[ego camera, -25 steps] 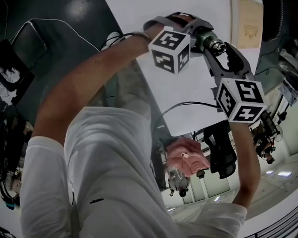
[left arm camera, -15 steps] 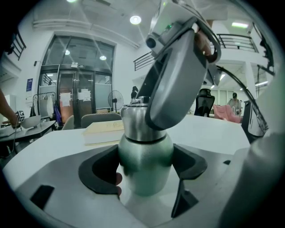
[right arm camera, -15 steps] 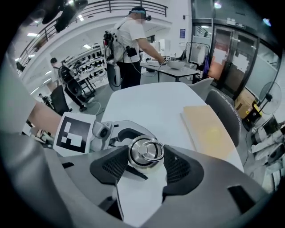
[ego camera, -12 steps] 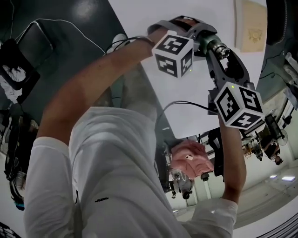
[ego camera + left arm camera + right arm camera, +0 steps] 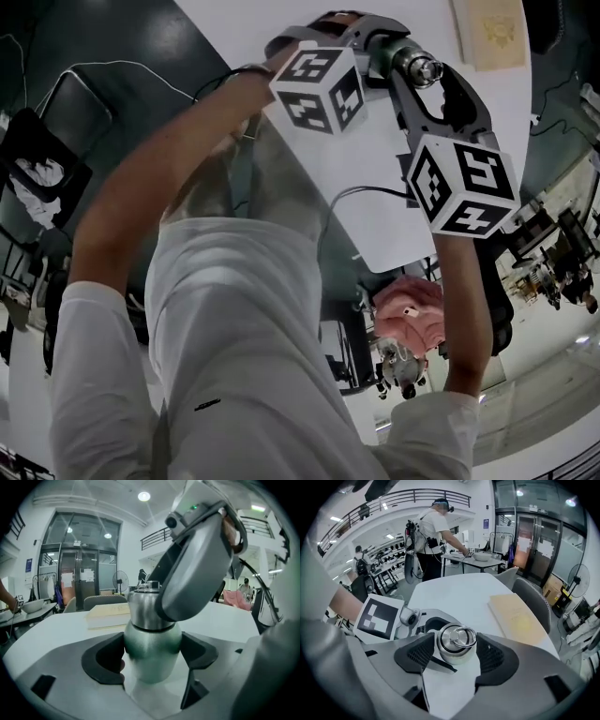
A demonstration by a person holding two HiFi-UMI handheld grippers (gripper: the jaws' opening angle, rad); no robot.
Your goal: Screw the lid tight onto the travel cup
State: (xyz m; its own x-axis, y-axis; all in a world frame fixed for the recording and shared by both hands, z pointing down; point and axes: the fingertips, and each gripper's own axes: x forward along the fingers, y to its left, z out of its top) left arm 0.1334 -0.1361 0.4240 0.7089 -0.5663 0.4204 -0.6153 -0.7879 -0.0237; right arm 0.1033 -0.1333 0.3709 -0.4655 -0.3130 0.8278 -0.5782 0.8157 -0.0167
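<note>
The travel cup stands on the white table [image 5: 370, 155]. Its green metal body [image 5: 152, 644] sits between the black pads of my left gripper [image 5: 152, 656], which is shut on it. The silver lid [image 5: 455, 643], with a ring on top, sits on the cup between the pads of my right gripper [image 5: 454, 656], which is shut on it from above. In the head view the cup [image 5: 405, 62] shows at the top, with the left gripper [image 5: 380, 45] around its body and the right gripper [image 5: 419, 73] on its lid end. In the left gripper view the right gripper's grey body hides most of the lid.
A pale yellow book [image 5: 518, 616] lies on the table beyond the cup, also seen as the book [image 5: 487, 30] and the book [image 5: 108, 615]. A black cable [image 5: 370, 192] crosses the table. A person [image 5: 433, 531] stands at a far table. Chairs stand around the table edge.
Both grippers and the cup have shifted slightly up and left in the head view, and the right gripper's marker cube has turned a little. Both holds are unchanged.
</note>
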